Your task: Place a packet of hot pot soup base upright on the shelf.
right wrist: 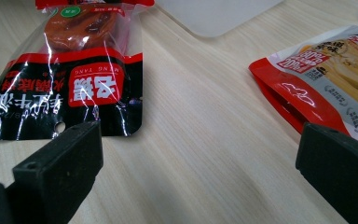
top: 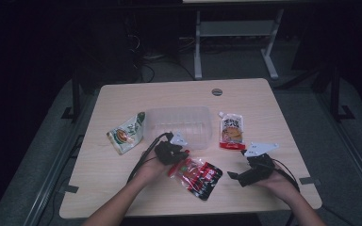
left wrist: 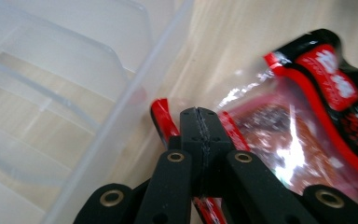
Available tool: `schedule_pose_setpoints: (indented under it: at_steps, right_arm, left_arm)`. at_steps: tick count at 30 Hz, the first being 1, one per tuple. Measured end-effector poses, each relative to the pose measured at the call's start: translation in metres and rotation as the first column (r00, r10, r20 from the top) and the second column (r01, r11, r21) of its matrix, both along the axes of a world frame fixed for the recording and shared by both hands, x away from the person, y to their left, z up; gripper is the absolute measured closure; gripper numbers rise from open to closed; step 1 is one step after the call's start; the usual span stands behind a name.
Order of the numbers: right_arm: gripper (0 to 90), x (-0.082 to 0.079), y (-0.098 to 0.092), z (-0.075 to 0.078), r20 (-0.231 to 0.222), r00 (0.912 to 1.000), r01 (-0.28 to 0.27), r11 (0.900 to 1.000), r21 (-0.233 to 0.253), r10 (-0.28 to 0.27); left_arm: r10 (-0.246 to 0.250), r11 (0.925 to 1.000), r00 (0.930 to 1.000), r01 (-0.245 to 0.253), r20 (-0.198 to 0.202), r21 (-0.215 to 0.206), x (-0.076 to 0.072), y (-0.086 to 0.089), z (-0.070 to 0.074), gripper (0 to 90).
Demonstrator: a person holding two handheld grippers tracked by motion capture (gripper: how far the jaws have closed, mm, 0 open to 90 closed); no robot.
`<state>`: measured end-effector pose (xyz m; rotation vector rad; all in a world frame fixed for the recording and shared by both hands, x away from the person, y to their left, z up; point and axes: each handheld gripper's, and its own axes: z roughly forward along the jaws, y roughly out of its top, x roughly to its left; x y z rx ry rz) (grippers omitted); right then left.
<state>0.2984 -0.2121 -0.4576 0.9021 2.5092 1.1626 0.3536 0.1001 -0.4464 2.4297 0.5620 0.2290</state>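
A red and black snack packet [top: 198, 175] lies near the table's front middle. My left gripper [top: 179, 157] is shut on its upper left edge; in the left gripper view the jaws [left wrist: 199, 126] are pressed together on the red seam of the packet [left wrist: 307, 130], right beside the clear plastic bin [left wrist: 65, 107]. My right gripper [top: 240, 176] stands open to the right of the packet, nothing between its fingers; its view shows the packet [right wrist: 74, 79] ahead left and a white and red spouted pouch [right wrist: 326, 79] ahead right.
The clear plastic bin [top: 179, 123] sits mid-table. A green and white pouch [top: 127, 133] lies to its left, the white and red spouted pouch [top: 231, 133] to its right. A round cable grommet [top: 217, 92] sits near the far edge.
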Motion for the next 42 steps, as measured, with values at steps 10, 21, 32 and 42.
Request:
schedule_pose_setpoints:
  at_steps: [10, 21, 32, 42]
  right_arm:
    - [0.4, -0.001, 0.000, 0.000, 0.007, 1.0000, -0.001, 1.000, -0.002, 0.001]
    - [0.4, -0.001, 0.001, 0.000, 0.003, 1.0000, -0.004, 1.000, -0.006, 0.004]
    - [6.5, -0.007, 0.002, 0.009, -0.077, 0.9955, -0.047, 0.994, 0.103, 0.055]
    - [12.9, -0.019, 0.021, 0.010, -0.174, 0.9743, -0.106, 0.973, 0.207, 0.143]
  left_arm:
    - [-0.004, 0.9992, 0.9995, 0.005, -0.030, 0.040, -0.010, 0.013, -0.003, 89.9]
    - [-0.002, 0.9985, 0.9978, 0.006, -0.066, 0.054, -0.027, 0.027, -0.005, 89.9]
    - [0.003, 0.9994, 0.9965, 0.000, -0.084, 0.035, -0.032, 0.029, -0.006, 90.0]
    - [0.023, 0.9993, 0.9965, -0.020, -0.081, 0.031, -0.035, 0.028, -0.007, 90.0]
